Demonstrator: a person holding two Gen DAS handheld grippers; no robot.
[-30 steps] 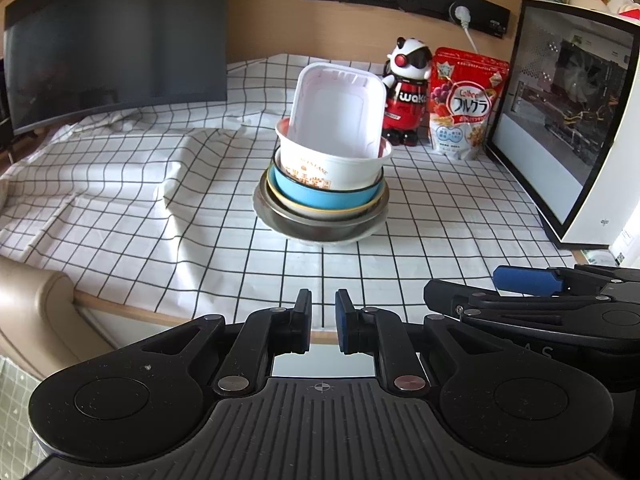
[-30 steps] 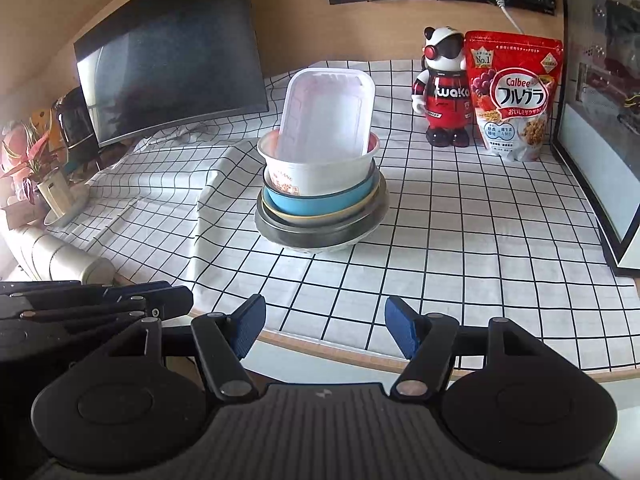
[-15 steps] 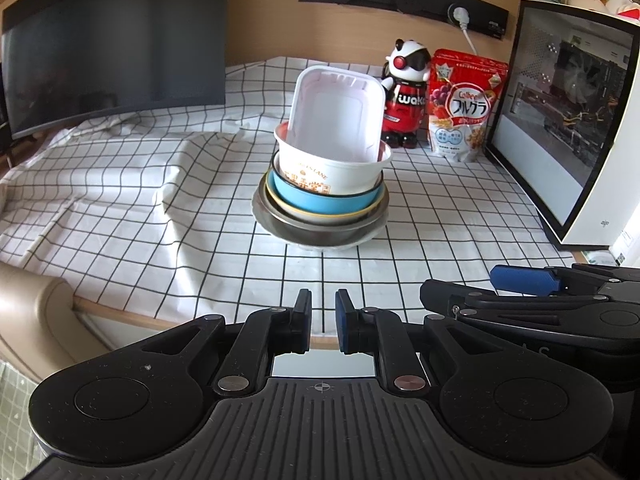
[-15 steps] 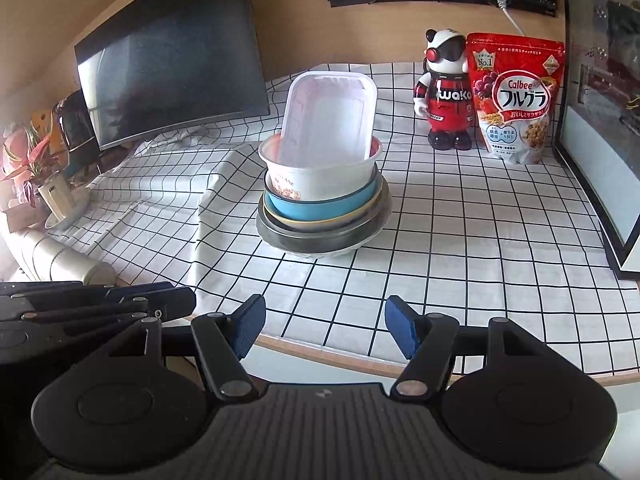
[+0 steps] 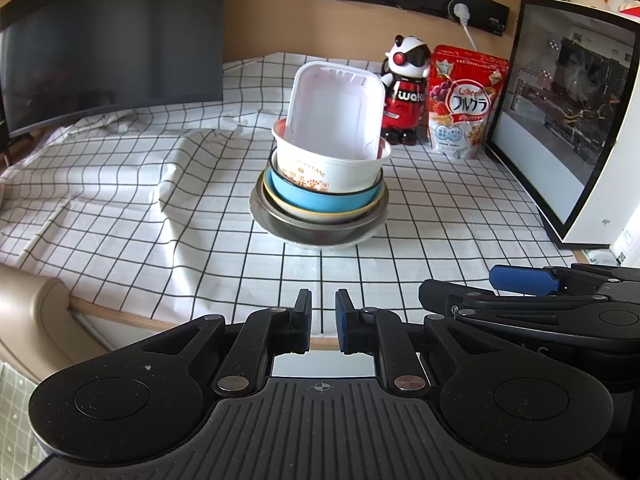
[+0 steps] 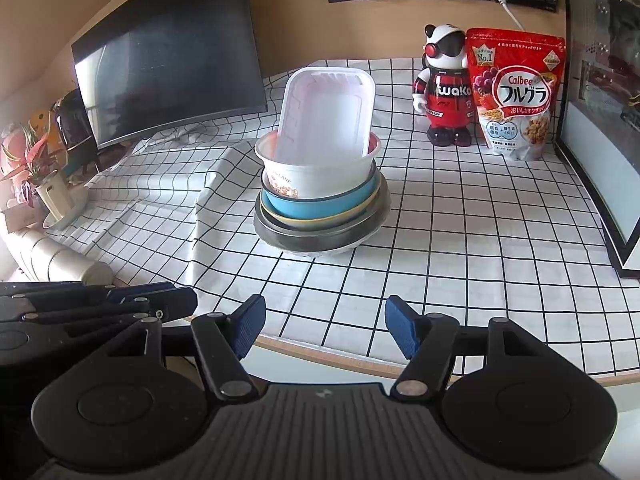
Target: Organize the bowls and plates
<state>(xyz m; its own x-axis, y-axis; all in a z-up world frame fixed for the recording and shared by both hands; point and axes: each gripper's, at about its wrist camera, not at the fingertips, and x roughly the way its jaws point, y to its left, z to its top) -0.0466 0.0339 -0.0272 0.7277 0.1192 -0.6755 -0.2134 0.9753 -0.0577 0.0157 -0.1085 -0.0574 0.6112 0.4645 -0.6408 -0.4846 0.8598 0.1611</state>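
A stack of dishes stands mid-table: a white tray (image 5: 335, 112) (image 6: 326, 116) leans upright inside a white paper bowl (image 5: 328, 170) (image 6: 316, 176), which sits in a blue bowl (image 5: 320, 200) (image 6: 320, 206), a yellow-rimmed bowl and a metal bowl (image 5: 320, 232) (image 6: 320, 236). My left gripper (image 5: 321, 322) is shut and empty at the table's front edge. My right gripper (image 6: 325, 330) is open and empty, also near the front edge. Each gripper shows at the side of the other's view.
A checked cloth (image 5: 140, 208) covers the table. A monitor (image 6: 172, 64) stands at the back left. A robot toy (image 6: 444, 88) and a red cereal bag (image 6: 516, 92) stand at the back right, beside a white PC case (image 5: 568, 120). A potted plant (image 6: 44, 176) sits far left.
Both grippers have drifted slightly closer to the stack. Their jaws have not changed.
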